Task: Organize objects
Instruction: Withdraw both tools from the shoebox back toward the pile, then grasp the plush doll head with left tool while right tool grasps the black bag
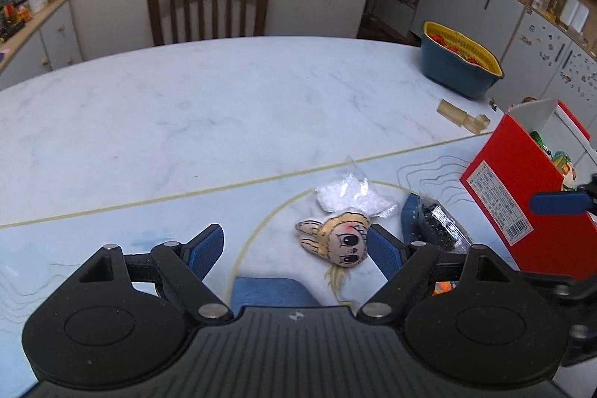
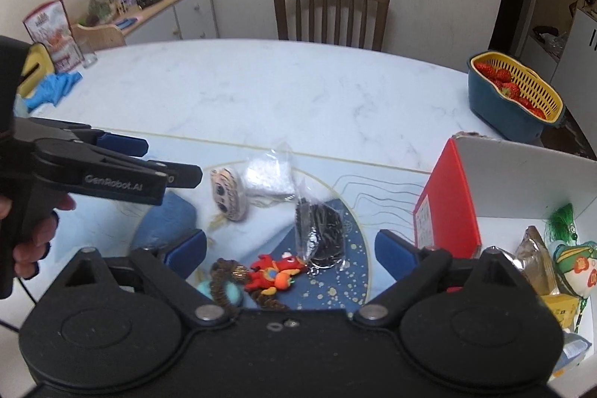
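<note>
Both tools pointed steeply down at the surface (image 1: 186,107). The left tool (image 1: 294,245) was spread wide around the plush head (image 1: 337,239), not pressing it. The right tool (image 2: 291,250) gaped, empty, above the red dragon charm (image 2: 274,273) and black packet (image 2: 322,230). The red box (image 2: 522,189) held a green tassel ornament (image 2: 571,260) and a foil packet (image 2: 537,260); the blue basket (image 2: 496,107) held strawberries (image 2: 503,81).

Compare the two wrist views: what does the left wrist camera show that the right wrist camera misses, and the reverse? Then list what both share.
Only the left wrist view shows the beige block on the table.

Only the right wrist view shows the red dragon toy, the blue cloth and the person's hand on the left gripper's handle.

Both show the doll head, clear white packet, red box, strawberry basket and wooden chair.
</note>
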Demonstrator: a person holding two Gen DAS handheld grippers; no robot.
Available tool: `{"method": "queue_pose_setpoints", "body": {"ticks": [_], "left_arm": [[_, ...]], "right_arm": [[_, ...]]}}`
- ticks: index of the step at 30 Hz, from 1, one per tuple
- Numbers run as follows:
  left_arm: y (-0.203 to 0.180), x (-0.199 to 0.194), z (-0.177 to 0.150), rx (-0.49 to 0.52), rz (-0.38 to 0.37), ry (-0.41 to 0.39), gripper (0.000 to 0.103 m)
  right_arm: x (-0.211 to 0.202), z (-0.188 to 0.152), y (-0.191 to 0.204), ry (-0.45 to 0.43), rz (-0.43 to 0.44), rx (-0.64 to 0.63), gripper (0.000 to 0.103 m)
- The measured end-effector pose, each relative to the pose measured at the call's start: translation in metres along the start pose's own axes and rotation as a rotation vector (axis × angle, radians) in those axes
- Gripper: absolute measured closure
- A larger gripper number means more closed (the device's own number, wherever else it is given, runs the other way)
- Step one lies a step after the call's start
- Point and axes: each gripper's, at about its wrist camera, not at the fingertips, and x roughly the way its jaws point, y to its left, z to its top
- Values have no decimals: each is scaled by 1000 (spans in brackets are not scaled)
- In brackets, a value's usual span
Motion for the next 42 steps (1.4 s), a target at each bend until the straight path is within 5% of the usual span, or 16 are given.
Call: {"method": "queue_pose_setpoints", "body": {"ticks": [21, 29, 42], "left_arm": [[-12, 48, -2, 35, -113, 40, 21], [-11, 51, -3, 34, -116, 50, 46], [-12, 45, -2, 29, -93, 63, 52]], "right_arm": [[59, 3, -10, 74, -35, -3, 33], [67, 1, -13, 94, -34, -7, 51], [62, 0, -18, 72, -34, 47, 77]]}}
